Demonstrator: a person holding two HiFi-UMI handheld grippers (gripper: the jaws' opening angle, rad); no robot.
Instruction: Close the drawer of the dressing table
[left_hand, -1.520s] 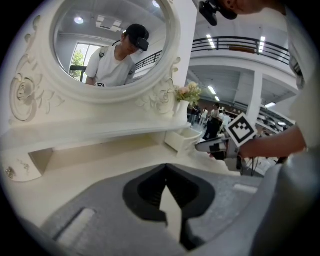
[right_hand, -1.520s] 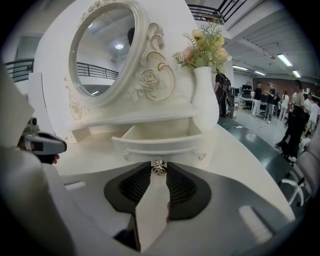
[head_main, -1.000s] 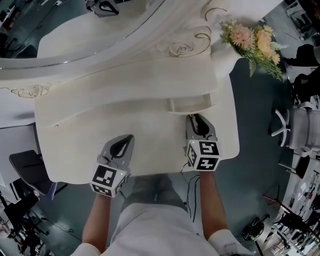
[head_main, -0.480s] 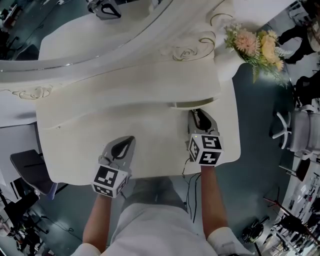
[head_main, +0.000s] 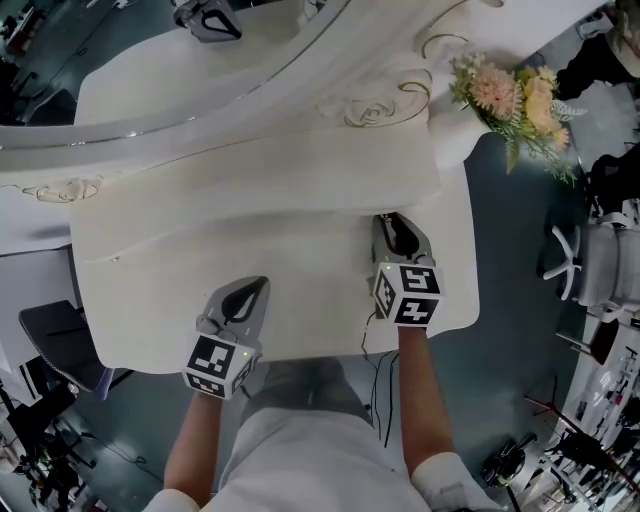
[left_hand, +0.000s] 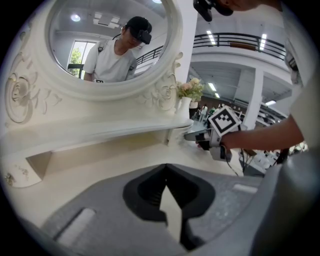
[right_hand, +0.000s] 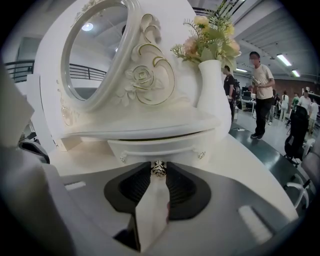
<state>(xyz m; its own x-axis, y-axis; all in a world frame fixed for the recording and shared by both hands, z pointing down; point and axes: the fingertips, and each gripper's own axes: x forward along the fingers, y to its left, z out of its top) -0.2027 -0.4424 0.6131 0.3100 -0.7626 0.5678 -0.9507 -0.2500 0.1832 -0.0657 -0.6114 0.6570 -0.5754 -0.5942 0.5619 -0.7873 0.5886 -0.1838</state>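
Note:
The white drawer (right_hand: 160, 149) of the dressing table (head_main: 200, 270) sits pushed in under the upper shelf (head_main: 300, 175), with only a thin edge of it showing in the head view. My right gripper (right_hand: 158, 168) is at the drawer front, its jaws shut on the small metal knob (right_hand: 158, 170). In the head view the right gripper (head_main: 396, 224) reaches under the shelf edge. My left gripper (head_main: 249, 291) hovers over the table's front left, shut and holding nothing. In its own view the left gripper (left_hand: 166, 168) has its tips together, and the right gripper (left_hand: 194, 136) shows at the drawer.
A white vase of pink and yellow flowers (head_main: 512, 88) stands at the shelf's right end. The oval mirror (right_hand: 95, 55) rises behind the shelf. A white office chair (head_main: 600, 262) is on the floor to the right, and a dark seat (head_main: 50, 340) is at the left. People stand in the background (right_hand: 261, 75).
The drawer slid in from well open to nearly flush under the shelf. My right gripper moved forward with it. The left gripper stayed put.

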